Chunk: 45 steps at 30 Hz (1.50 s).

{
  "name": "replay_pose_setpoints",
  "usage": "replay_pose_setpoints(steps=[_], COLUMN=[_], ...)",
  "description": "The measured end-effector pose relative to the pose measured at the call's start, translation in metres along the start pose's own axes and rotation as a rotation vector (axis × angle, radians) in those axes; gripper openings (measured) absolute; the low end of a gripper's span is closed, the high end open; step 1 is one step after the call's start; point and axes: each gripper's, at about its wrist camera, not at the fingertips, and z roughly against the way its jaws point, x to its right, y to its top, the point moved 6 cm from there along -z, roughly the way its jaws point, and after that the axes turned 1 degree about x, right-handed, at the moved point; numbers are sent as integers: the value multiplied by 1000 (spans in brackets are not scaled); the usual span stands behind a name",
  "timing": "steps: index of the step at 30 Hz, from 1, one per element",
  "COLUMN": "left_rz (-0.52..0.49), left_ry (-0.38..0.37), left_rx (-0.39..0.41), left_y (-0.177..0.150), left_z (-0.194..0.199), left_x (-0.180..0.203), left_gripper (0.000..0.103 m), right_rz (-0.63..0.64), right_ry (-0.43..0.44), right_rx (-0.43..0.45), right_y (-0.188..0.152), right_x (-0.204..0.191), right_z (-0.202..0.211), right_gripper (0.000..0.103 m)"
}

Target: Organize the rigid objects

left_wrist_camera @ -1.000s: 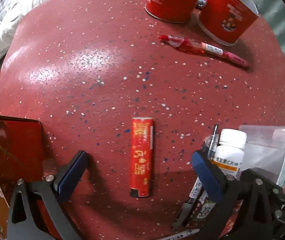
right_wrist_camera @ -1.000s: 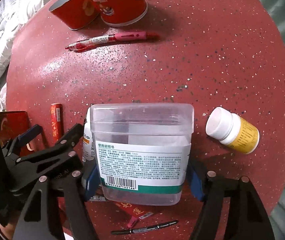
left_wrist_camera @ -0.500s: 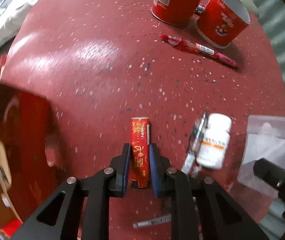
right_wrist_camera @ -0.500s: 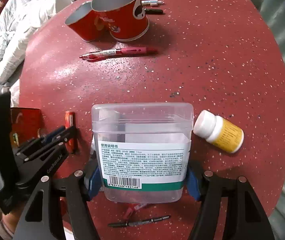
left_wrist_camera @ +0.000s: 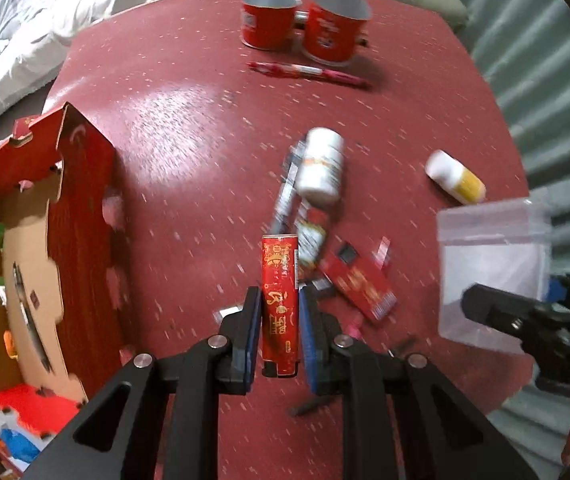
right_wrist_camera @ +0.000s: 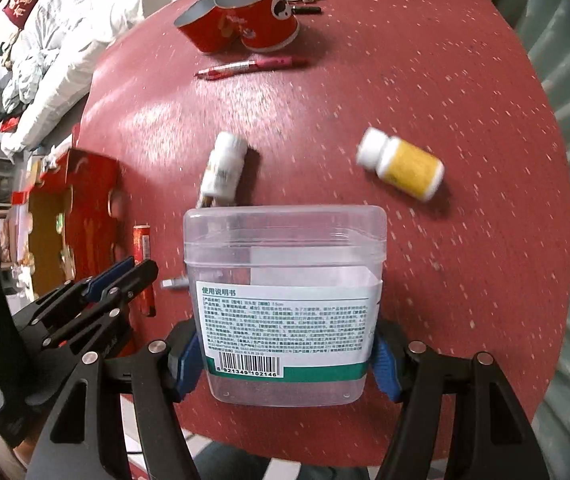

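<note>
Your left hand-held gripper [left_wrist_camera: 279,330] is clenched on the red stick [left_wrist_camera: 280,300]. The stick has gold marks on it, and it points away from you between the two blue pads. It is over the near part of the red bench [left_wrist_camera: 205,140], toward the left edge.

Your right hand-held gripper [right_wrist_camera: 287,360] is grasping the clear box [right_wrist_camera: 285,280] by its two sides. The box has a white label with a bar code. It is held up over the near edge of the bench.

A white bottle [right_wrist_camera: 223,170] lies on its side near the middle of the bench. A grey pen [left_wrist_camera: 287,190] lies just beside it. A yellow bottle [right_wrist_camera: 403,166] with a white cap lies on its side toward the right edge, well apart from the white one.

A small red packet [left_wrist_camera: 359,282] lies near the near edge, just right of the red stick.

Two red cups [left_wrist_camera: 305,22] stand side by side at the far edge. A red pen [left_wrist_camera: 307,72] lies just in front of them.

A red cardboard box [left_wrist_camera: 81,220] stands open at the left edge of the bench.
</note>
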Motion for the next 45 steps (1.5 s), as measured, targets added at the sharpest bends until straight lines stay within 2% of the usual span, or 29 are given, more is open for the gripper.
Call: replay_pose_setpoints(steps=[4,9,17,29,37,45], left_rz=[-22,-29,24,145,202,201], left_ry=[-6,16,38,76,97,106], left_rx=[2,20,55,115,134,138], left_y=[-14,-36,-54,-70,-79,-81], left_z=[12,47,78,102,112,115], left_x=[1,4,-1,-19,-35,-39], left_gripper=[20,20,20,20,20,20], right_rz=[16,33,102,210,204,196], right_ry=[-8,6,25,55,80,90], right_rx=[-3,6,12,23,14,21], right_y=[-19,-35,-44,-40,-40,-40], right_x=[7,13,14,-2,-2,-4], right_z=[8,25,42,53,51,52], right_gripper=[69,69,69,69,69,69])
